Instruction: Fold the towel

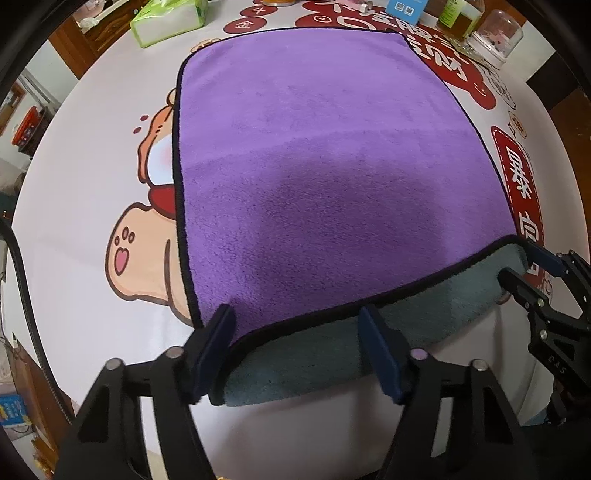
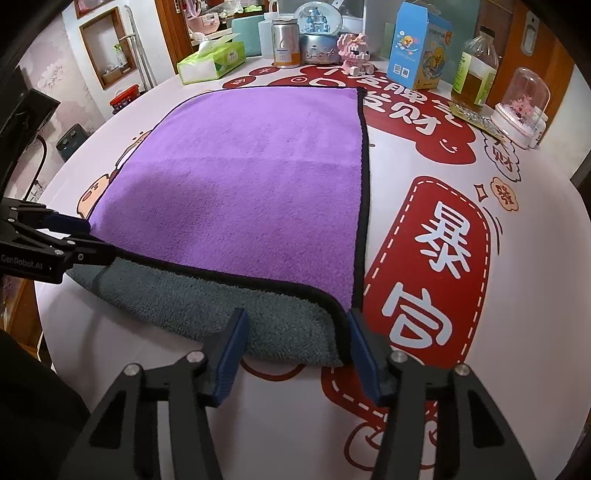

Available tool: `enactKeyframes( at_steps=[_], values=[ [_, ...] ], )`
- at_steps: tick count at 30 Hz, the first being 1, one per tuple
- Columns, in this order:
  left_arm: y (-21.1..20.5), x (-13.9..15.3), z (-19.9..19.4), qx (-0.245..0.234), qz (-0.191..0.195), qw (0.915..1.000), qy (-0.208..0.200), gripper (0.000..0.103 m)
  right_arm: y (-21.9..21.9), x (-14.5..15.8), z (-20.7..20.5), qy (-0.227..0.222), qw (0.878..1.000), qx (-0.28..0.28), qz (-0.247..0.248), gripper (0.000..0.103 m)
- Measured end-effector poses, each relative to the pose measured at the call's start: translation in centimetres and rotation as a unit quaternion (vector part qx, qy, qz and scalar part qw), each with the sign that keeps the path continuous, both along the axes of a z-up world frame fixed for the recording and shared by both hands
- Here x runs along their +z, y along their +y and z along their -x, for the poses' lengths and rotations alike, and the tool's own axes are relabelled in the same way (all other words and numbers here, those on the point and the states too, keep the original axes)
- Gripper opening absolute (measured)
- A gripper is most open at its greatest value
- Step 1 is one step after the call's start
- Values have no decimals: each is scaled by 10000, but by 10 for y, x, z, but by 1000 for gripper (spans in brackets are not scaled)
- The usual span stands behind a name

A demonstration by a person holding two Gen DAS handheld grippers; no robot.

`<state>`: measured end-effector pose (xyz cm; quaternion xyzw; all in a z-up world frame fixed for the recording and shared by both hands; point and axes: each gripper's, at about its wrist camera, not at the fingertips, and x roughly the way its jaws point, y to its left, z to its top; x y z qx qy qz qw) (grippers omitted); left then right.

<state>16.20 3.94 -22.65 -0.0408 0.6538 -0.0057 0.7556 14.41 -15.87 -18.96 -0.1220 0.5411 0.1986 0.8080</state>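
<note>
A purple towel with a black hem and a grey underside lies spread on the printed table cover; it also shows in the right wrist view. Its near edge is curled so the grey underside shows. My left gripper is open, its jaws standing either side of the near left corner. My right gripper is open, its jaws straddling the near right corner. Each gripper appears in the other view, the right one and the left one.
A tissue box, a can, a snow globe, a pink block figure, a blue carton, an oil bottle and a glass dome stand along the table's far edge.
</note>
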Motion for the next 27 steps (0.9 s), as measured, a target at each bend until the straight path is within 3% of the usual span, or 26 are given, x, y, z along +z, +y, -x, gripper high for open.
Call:
enactKeyframes(
  at_steps=[7, 13, 17, 22, 27],
  values=[
    [-1, 2, 5, 26, 53, 10000, 33, 48, -2, 1, 1, 12, 10000, -7, -5, 29],
    [5, 1, 10, 60, 99, 9999, 46, 41, -9, 4, 0, -11, 9999, -145, -2, 9],
    [17, 2, 16, 114, 163, 9998, 42, 38, -15, 6, 0, -14, 9997, -229, -42, 7],
    [28, 2, 21, 206, 311, 9993, 62, 12, -16, 9, -1, -47, 9997, -228, -52, 6],
    [43, 4, 32, 248, 513, 9983, 89, 7, -16, 12, 0, -92, 9997, -234, -77, 6]
  ],
)
